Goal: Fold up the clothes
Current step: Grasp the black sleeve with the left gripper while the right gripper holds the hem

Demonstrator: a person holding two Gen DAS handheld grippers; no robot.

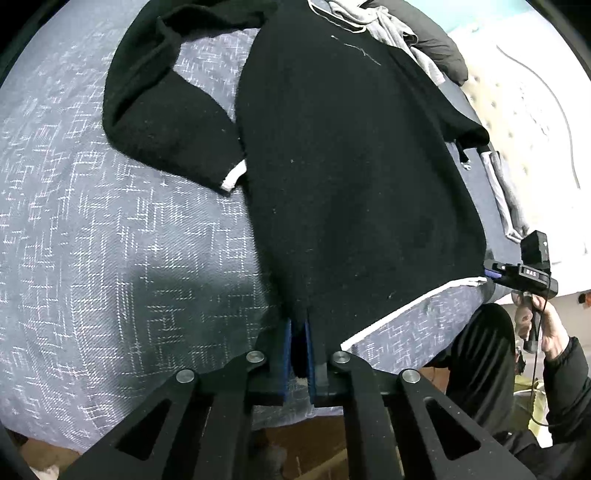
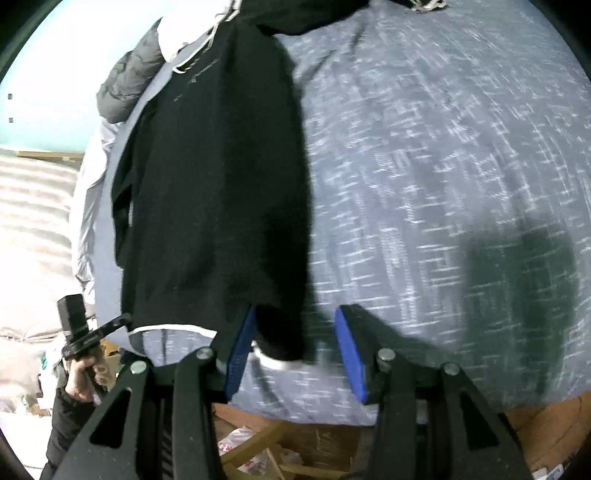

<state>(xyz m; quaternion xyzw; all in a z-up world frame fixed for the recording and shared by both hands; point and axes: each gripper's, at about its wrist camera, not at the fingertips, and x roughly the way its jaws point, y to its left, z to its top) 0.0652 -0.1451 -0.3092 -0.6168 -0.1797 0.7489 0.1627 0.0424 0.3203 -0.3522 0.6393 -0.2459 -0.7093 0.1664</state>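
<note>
A black sweater [image 1: 351, 155] with white trim lies flat on the blue-grey patterned bedspread [image 1: 110, 258]. My left gripper [image 1: 299, 325] is shut on the sweater's hem at the near left corner. One sleeve [image 1: 155, 110] bends out to the left, its white cuff beside the body. In the right wrist view, which is blurred, my right gripper [image 2: 295, 314] stands open. A black sleeve end with a white cuff [image 2: 277, 360] lies between its blue pads [image 2: 349, 350], nearer the left one. Each view shows the other gripper [image 1: 517, 273] [image 2: 88, 332] held by a hand beside the hem.
Grey clothes [image 1: 388, 26] and a dark padded garment [image 1: 436, 40] are heaped past the collar. A white quilted cover [image 1: 524, 110] lies beyond the bed's side. The bedspread [image 2: 443, 166] is bare beside the sweater. Cardboard and wooden slats [image 2: 277, 454] sit under the near edge.
</note>
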